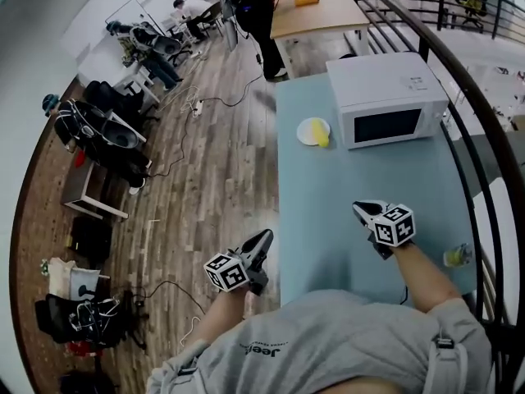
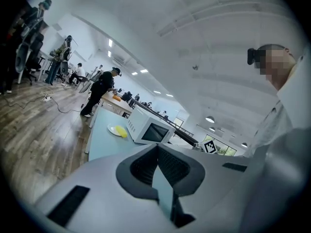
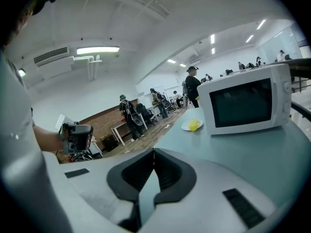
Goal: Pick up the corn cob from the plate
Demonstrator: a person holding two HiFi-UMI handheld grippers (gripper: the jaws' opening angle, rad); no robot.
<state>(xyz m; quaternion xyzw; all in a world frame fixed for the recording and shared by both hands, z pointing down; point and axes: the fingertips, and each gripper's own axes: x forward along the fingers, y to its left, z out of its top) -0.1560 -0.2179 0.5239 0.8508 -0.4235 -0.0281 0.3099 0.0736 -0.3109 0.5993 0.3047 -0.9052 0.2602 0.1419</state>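
Both jaw pairs were pinched shut, empty: left gripper (image 1: 262, 237) at seven o'clock, right gripper (image 1: 359, 208) at five. The corn cob (image 1: 321, 135) lay on its plate (image 1: 304, 130) at twelve, beside the microwave (image 1: 385, 97). Arriving closed could knock it off.

The yellow corn cob (image 1: 321, 135) lies on the small white plate (image 1: 307, 130), just beside the microwave (image 1: 385, 97).

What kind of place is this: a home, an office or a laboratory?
Probably an open office or lab: office chairs at desks, cables across the wood floor, people working at far tables.
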